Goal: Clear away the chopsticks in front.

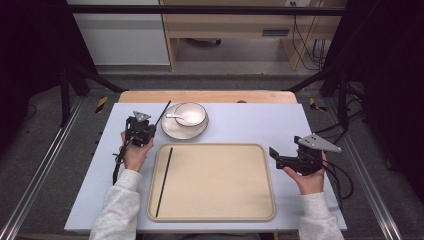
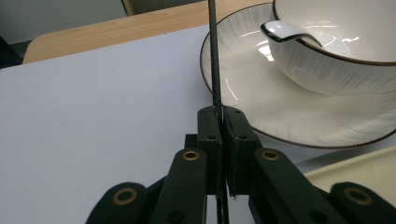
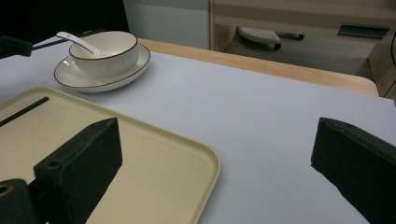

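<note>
My left gripper [image 1: 149, 128] is left of the plate [image 1: 172, 131], shut on a black chopstick [image 1: 164, 111]. In the left gripper view the chopstick [image 2: 214, 60] rises straight out from between the closed jaws, past the rim of the plate [image 2: 280, 121]. A second black chopstick [image 1: 164, 182] lies along the left side of the beige tray [image 1: 220, 185]. A white bowl [image 1: 190, 114] with a white spoon [image 1: 175, 116] stands on the plate. My right gripper [image 1: 276, 155] hovers open at the tray's right edge, nothing between its jaws [image 3: 215, 158].
The tray [image 3: 154, 154] lies on a pale blue-grey mat [image 1: 250, 125] over a wooden table [image 1: 207, 96]. The bowl [image 3: 105, 53] and plate [image 3: 121, 77] sit beyond the tray's far left corner. Bare mat stretches right of the plate. Black frame posts flank the table.
</note>
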